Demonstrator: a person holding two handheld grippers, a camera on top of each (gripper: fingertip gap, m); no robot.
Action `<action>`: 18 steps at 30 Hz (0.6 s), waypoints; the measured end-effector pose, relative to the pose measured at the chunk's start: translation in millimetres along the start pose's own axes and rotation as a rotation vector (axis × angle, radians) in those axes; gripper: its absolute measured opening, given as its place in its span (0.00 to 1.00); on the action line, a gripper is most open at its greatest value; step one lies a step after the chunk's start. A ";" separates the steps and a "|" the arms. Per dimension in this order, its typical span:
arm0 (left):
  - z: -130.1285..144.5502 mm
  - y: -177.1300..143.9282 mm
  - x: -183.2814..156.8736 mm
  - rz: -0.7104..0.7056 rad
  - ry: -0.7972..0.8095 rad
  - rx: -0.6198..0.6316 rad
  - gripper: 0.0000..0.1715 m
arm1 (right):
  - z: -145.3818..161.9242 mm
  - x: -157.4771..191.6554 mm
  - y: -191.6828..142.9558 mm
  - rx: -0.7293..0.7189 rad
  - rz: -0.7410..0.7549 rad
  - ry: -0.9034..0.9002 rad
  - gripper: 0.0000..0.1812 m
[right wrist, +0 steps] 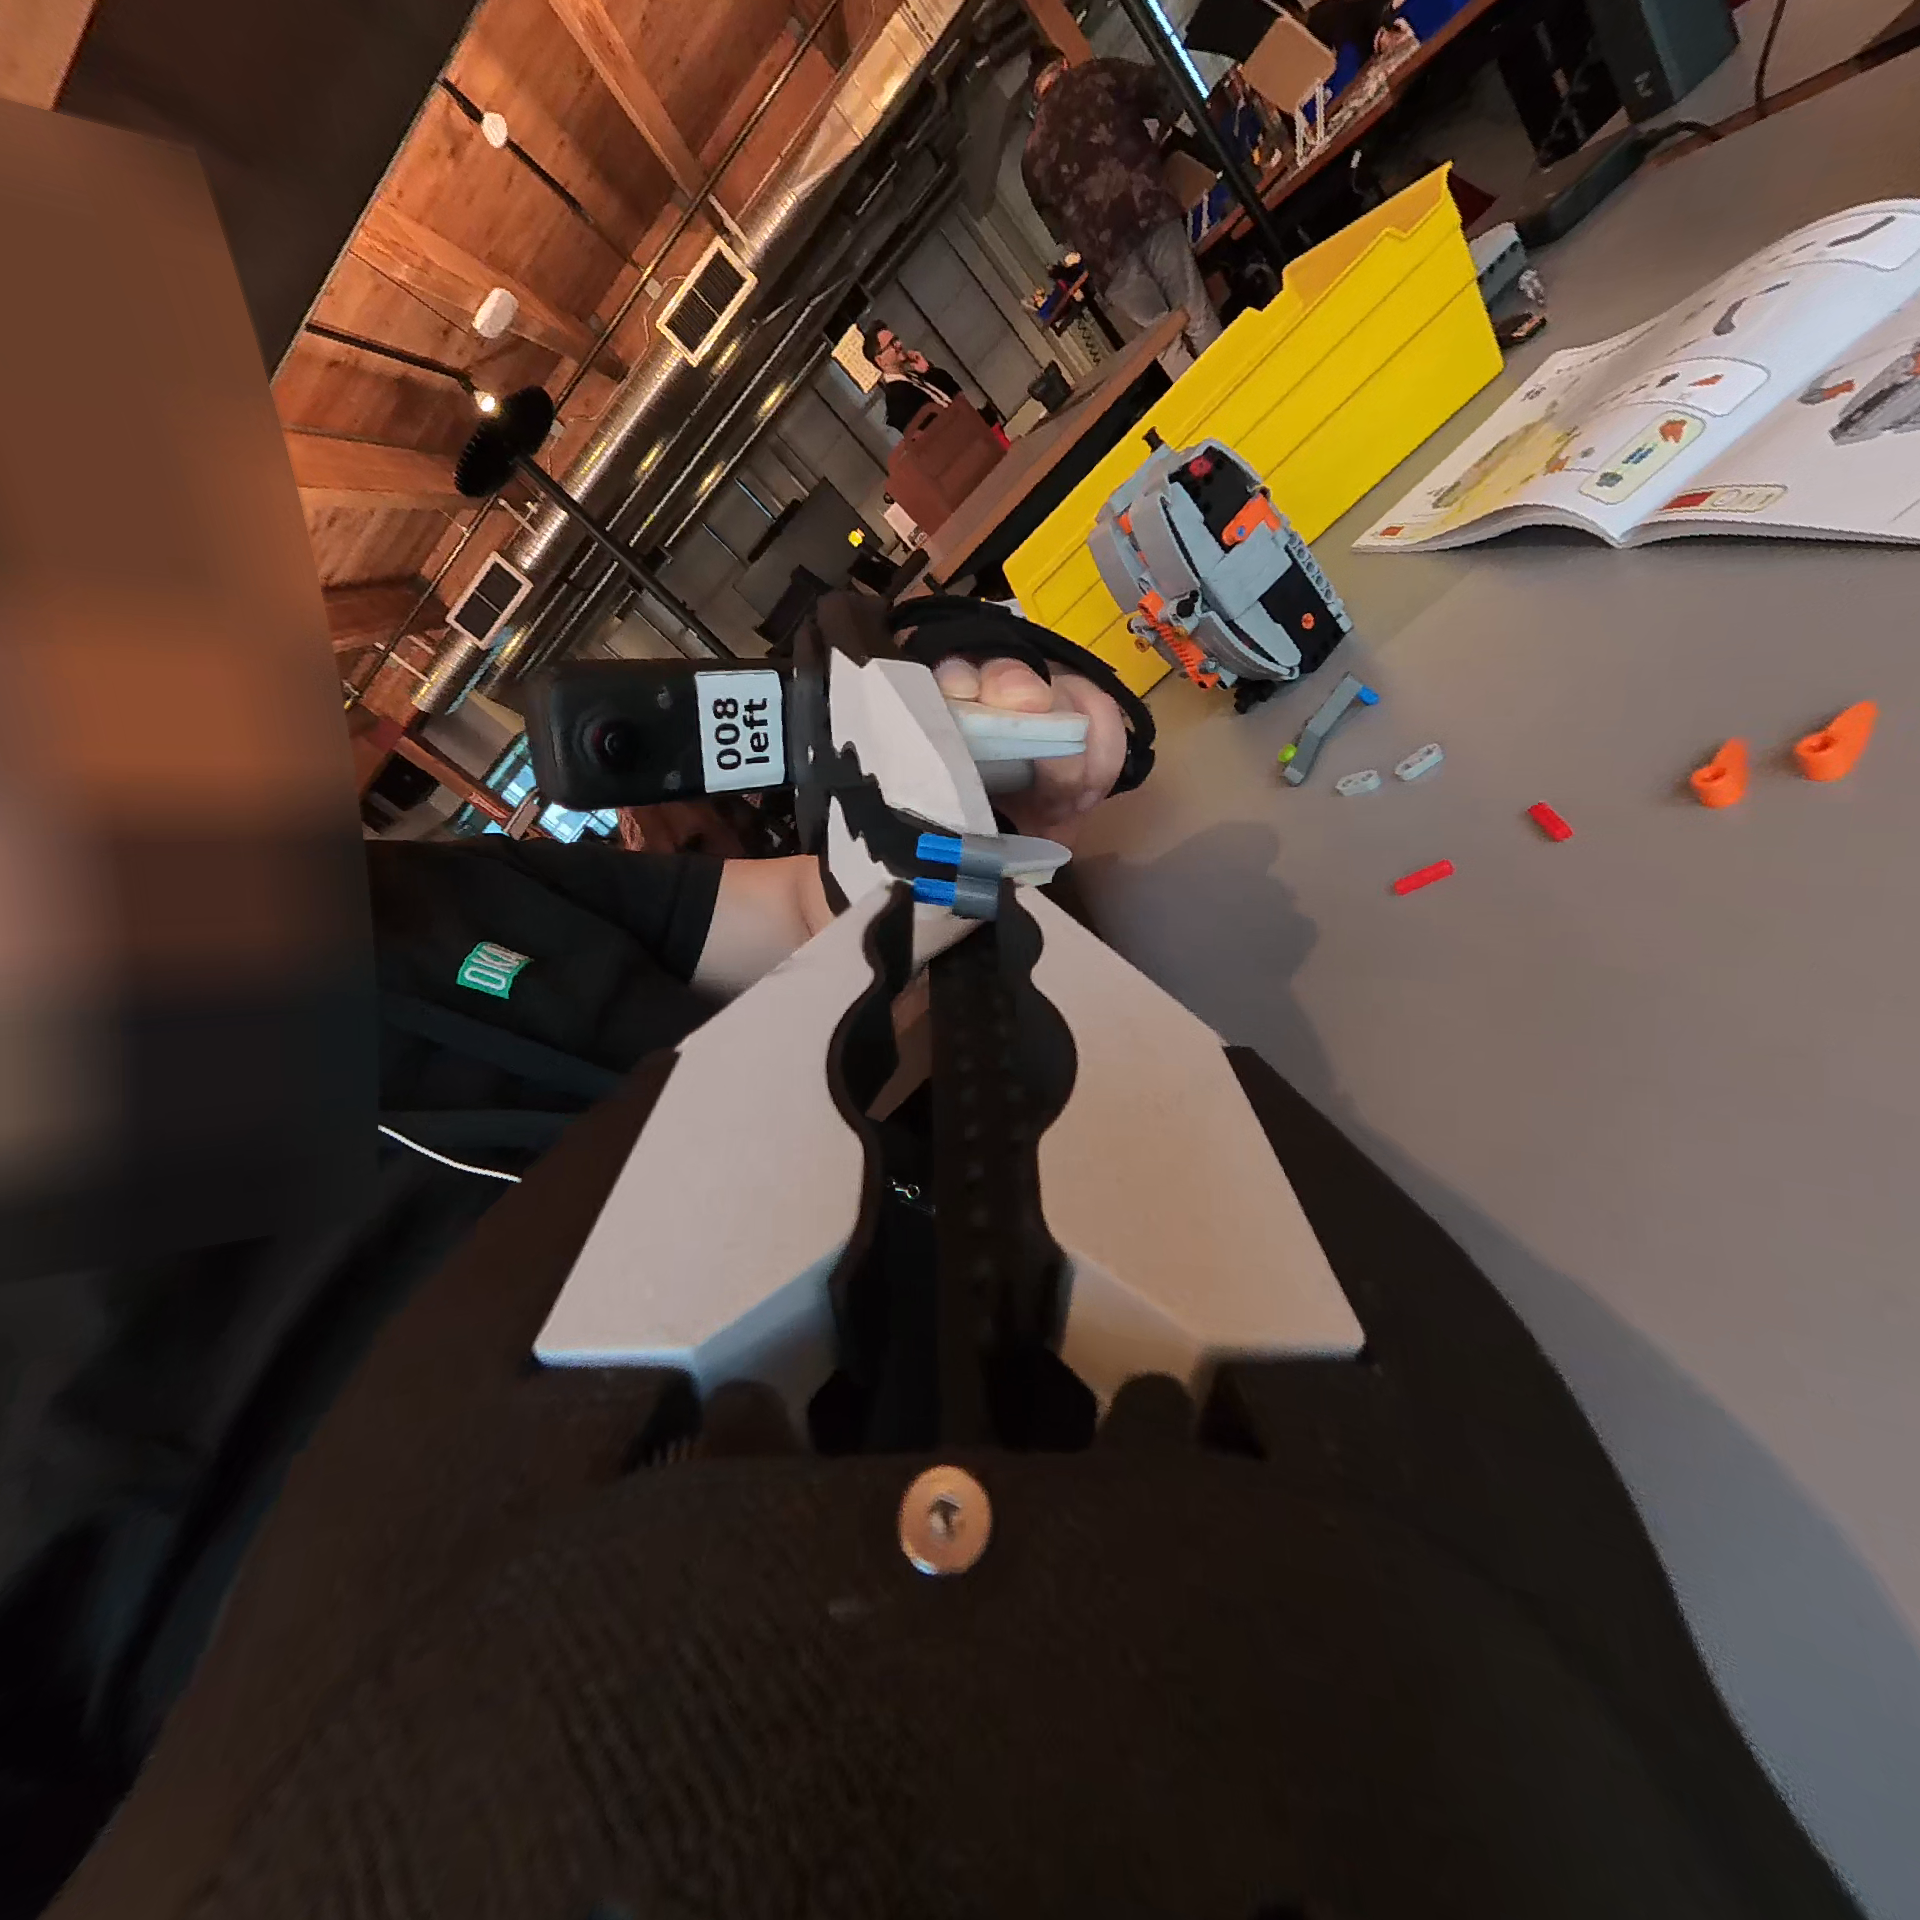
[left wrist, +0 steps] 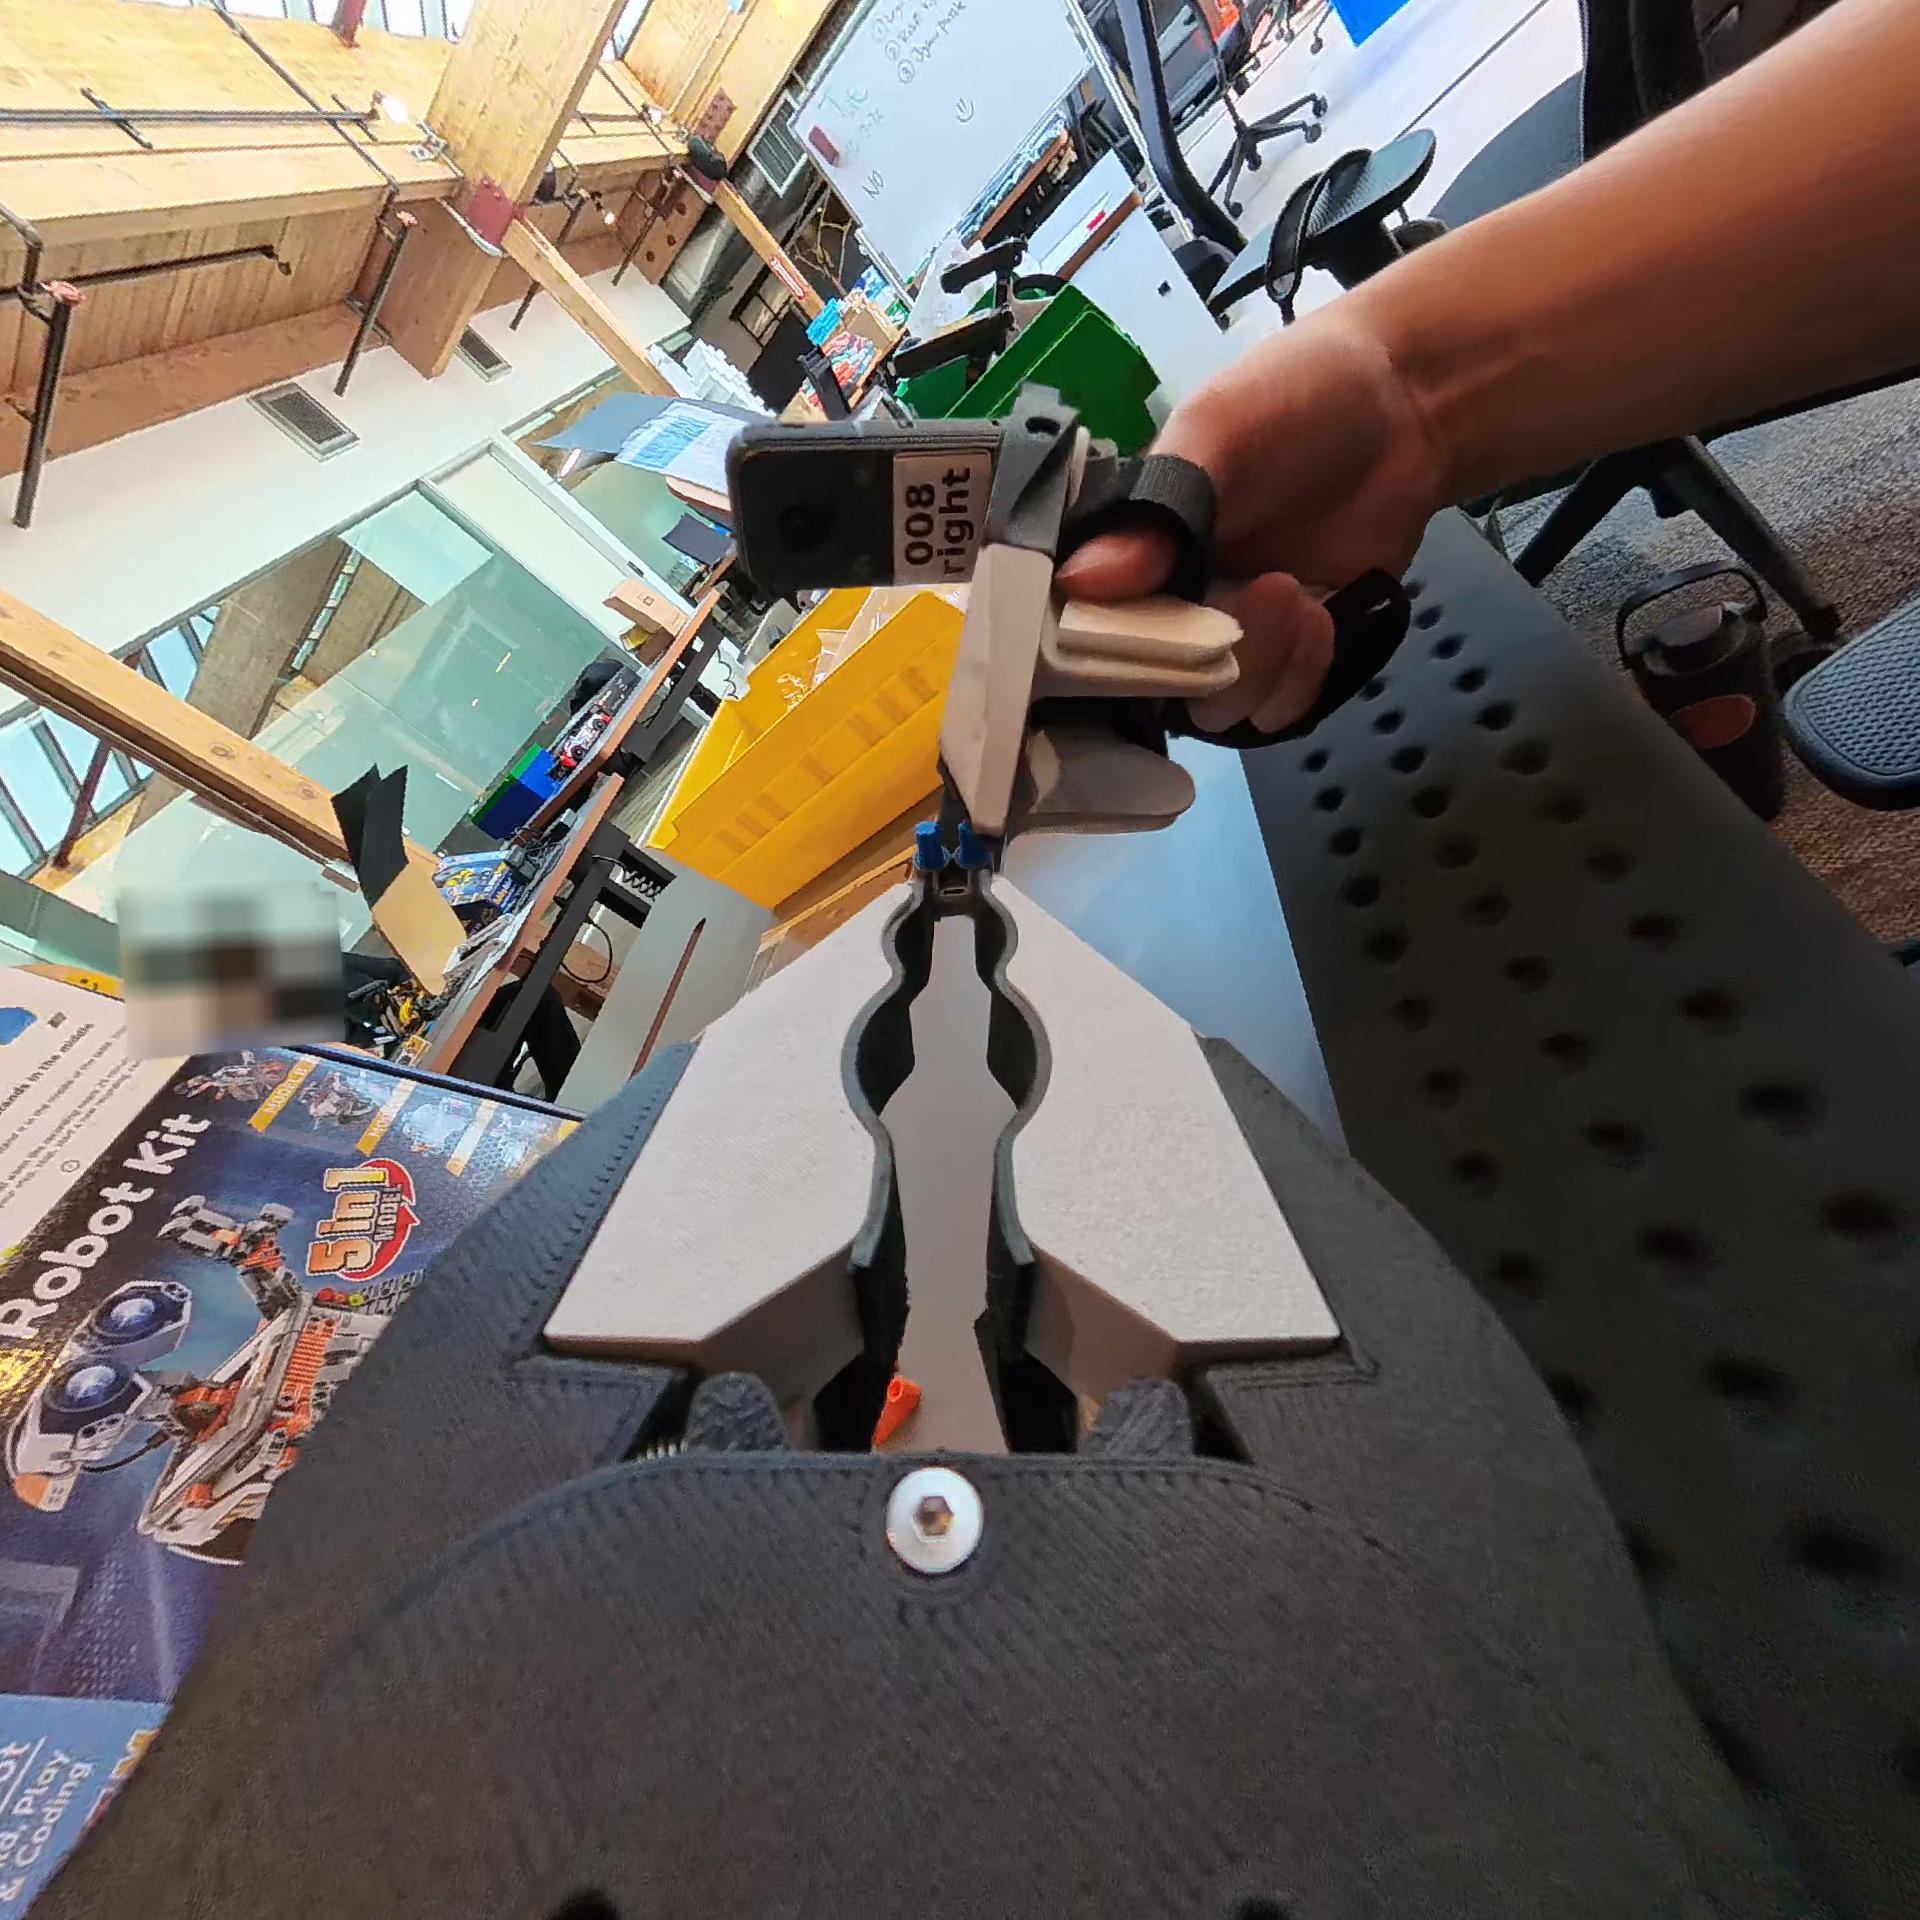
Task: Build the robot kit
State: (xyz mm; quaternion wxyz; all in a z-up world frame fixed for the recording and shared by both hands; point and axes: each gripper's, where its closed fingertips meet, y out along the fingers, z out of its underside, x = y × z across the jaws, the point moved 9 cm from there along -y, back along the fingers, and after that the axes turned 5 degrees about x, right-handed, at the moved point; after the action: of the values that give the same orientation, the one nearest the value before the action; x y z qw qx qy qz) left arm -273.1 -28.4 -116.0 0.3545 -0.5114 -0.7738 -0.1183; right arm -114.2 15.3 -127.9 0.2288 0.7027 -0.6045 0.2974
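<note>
Where the two tools meet tip to tip, the left gripper (left wrist: 951,896) has its jaws drawn almost together, pinching a small grey piece with two blue pins (left wrist: 948,854) at its very tips. The right gripper (right wrist: 940,914) meets the same piece (right wrist: 971,878) from the opposite side, its jaws narrowed to a slit around the end. Whether it truly grips or only touches cannot be told. Each tool is held by a hand (left wrist: 1288,488) strapped to its handle. Just below the left gripper's jaws an orange piece (left wrist: 896,1408) lies on the grey table (left wrist: 1174,914). To its left lies a blue toy kit box (left wrist: 156,1351), and to its right stands a dark perforated panel (left wrist: 1558,987). Ahead of the right gripper and off to its right, loose parts are scattered on the table: two red pins (right wrist: 1423,876), two orange pieces (right wrist: 1714,774) and several small grey parts (right wrist: 1361,779). Beyond them sits a partly built grey, black and orange model (right wrist: 1216,582), with an open instruction booklet (right wrist: 1714,416) farther right. Behind the model stands a yellow bin (right wrist: 1299,416). From the left gripper's side the bin (left wrist: 831,727) shows pale, clear-wrapped contents, too indistinct to name. Farther off is a green bin (left wrist: 1049,353), its inside hidden.
</note>
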 end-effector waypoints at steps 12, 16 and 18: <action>29.0 15.4 3.0 0.218 -0.208 0.162 0.04 | 7.4 -19.9 -12.1 0.072 0.443 -0.286 0.20; 58.5 25.1 4.7 0.426 -0.482 0.289 0.04 | 8.0 -28.3 -18.3 0.091 0.586 -0.401 0.20; 70.3 27.5 6.1 0.428 -0.524 0.335 0.04 | 4.4 -30.7 -19.4 0.085 0.603 -0.410 0.18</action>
State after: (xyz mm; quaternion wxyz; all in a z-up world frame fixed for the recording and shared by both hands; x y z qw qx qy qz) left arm -280.5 26.6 -167.4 0.2397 -0.6094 -0.7226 0.2215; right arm -97.3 37.4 -151.7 -0.0245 0.5468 -0.8048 0.2295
